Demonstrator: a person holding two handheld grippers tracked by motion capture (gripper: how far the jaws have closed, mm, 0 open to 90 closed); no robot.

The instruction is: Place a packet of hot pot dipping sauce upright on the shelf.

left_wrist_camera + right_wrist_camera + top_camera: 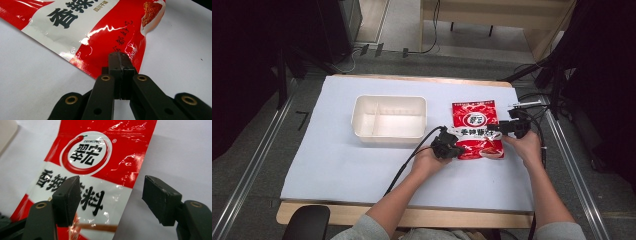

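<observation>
Sitting left of centre on the white table cover (337,165): a divided white tray (389,118). Just right of it, left gripper (120,63) clenched on the near edge of a red seasoning packet (476,127). Farther right, right gripper (111,195) released, jaws spread astride the packet's right edge.

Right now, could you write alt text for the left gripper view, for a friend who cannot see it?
A black two-jaw gripper, its jaws pressed together, pinches the bottom edge of a glossy red and white seasoning packet printed with Chinese characters. The packet lies on a pale table cover, stretching away toward the upper left.
</observation>
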